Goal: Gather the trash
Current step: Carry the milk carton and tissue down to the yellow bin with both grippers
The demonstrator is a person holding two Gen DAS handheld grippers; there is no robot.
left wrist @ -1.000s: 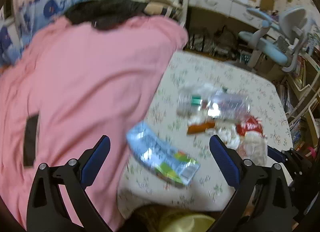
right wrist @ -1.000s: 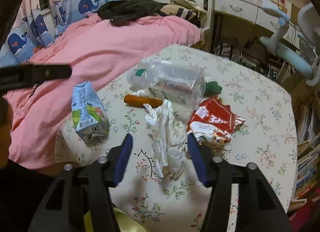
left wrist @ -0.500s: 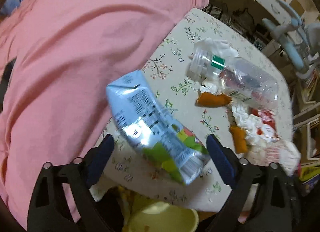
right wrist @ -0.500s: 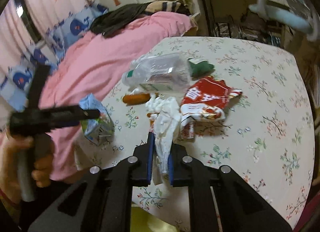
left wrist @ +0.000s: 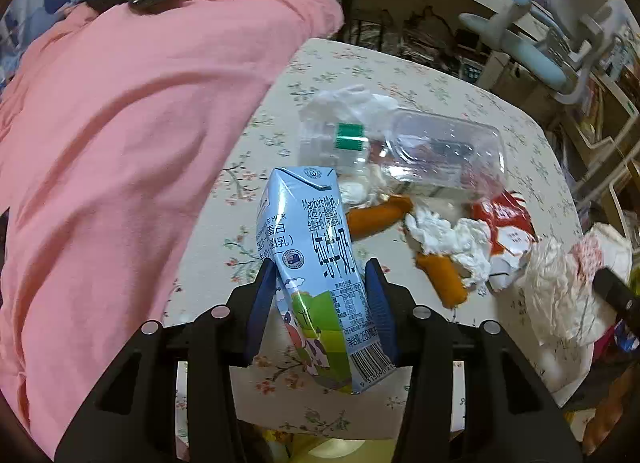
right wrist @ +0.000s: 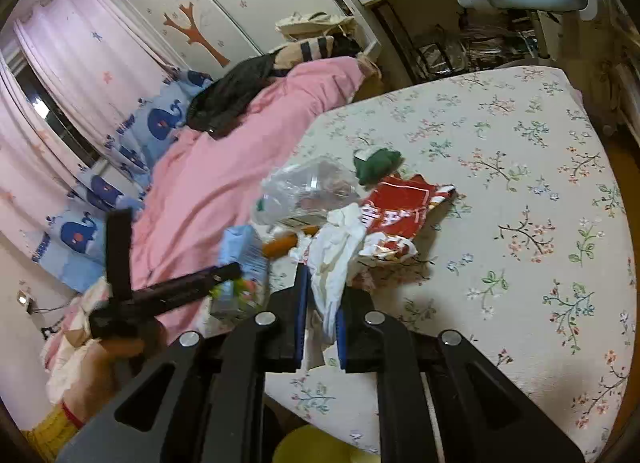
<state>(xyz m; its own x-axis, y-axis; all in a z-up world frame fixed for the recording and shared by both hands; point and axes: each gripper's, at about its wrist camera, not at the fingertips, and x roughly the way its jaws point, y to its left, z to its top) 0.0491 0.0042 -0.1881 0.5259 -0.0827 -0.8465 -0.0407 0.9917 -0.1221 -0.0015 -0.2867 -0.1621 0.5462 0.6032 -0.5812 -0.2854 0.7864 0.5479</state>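
Note:
A light blue milk carton (left wrist: 312,247) lies tilted at the near left edge of the floral table (right wrist: 520,183). My left gripper (left wrist: 320,295) straddles it. Its jaws are closing, and both blue pads touch the carton's sides. My right gripper (right wrist: 322,303) is shut on a crumpled white tissue (right wrist: 336,251), which hangs between its pads above the table's near edge. In the left wrist view that tissue (left wrist: 556,287) shows at the far right. The right wrist view shows the carton (right wrist: 244,251) behind the left tool, which a hand (right wrist: 108,367) holds.
More trash lies mid-table: a clear plastic bottle (left wrist: 420,147), orange pieces (left wrist: 376,215), another white tissue (left wrist: 452,239), a red wrapper (right wrist: 404,203) and a green scrap (right wrist: 376,163). A yellow bin (right wrist: 320,447) sits below the near edge. A pink blanket (left wrist: 140,143) borders the table's left.
My left gripper came down over the carton and its jaws narrowed onto it. My right gripper shut on the white tissue, rolled, and drew it away from the pile.

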